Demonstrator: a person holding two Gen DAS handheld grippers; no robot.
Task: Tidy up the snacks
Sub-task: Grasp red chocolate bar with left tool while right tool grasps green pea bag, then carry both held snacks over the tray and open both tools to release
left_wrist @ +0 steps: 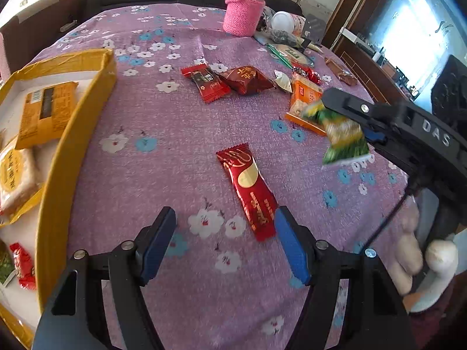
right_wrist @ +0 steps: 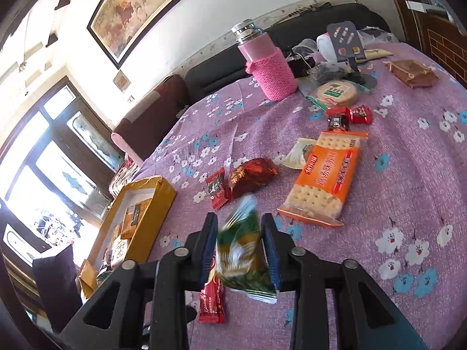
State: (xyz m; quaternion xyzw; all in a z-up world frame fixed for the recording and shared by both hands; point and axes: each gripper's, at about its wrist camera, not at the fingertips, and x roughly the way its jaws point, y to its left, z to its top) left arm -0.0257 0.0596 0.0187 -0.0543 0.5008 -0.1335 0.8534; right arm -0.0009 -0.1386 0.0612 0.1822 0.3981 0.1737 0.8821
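Purple flowered cloth (left_wrist: 181, 134) covers the table. The right gripper (right_wrist: 239, 250) pinches a green snack packet (right_wrist: 242, 256) between its blue pads, lifted above the cloth. The left gripper (left_wrist: 226, 242) hangs with jaws apart and empty over a long red wafer bar (left_wrist: 251, 189). At the left stands a yellow cardboard box (left_wrist: 76, 134) with some packets inside.

The left wrist camera is looking steeply down, close over the purple floral tablecloth (left_wrist: 163, 134), toward its far edge. The right wrist camera is facing across the tablecloth (right_wrist: 394, 192) toward the yellow box (right_wrist: 163, 201). Both are sharing the pink bottle (left_wrist: 243, 14).
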